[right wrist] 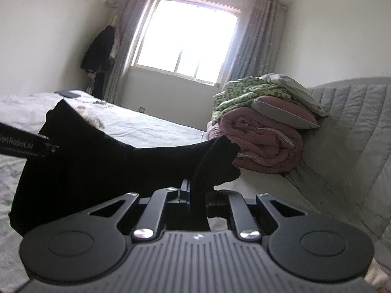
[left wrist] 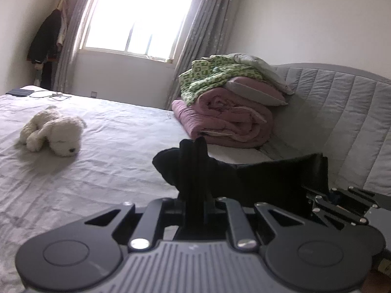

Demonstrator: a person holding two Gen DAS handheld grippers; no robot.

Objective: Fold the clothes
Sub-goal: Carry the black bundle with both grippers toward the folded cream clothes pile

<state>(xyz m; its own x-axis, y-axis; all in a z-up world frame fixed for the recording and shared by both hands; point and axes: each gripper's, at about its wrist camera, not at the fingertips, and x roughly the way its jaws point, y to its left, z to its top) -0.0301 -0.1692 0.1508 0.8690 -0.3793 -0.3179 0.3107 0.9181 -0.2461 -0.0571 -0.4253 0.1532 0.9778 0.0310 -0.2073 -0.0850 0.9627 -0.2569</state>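
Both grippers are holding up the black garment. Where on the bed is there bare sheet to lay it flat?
The widest bare sheet lies between the plush dog and the pink rolled quilt, running toward the window. It is crowded against the headboard, where the quilt, pillow and green blanket are stacked. The far corner holds a dark tablet and cables.

White plush dog [left wrist: 52, 131] lying on the bed [left wrist: 110, 131] — left side. Pink quilt roll [left wrist: 227, 119] under green patterned bedding [left wrist: 212, 75], against the grey headboard [left wrist: 337, 112]. Bright window [left wrist: 139, 17] between grey curtains — dark coat [left wrist: 45, 39] hanging in the corner.
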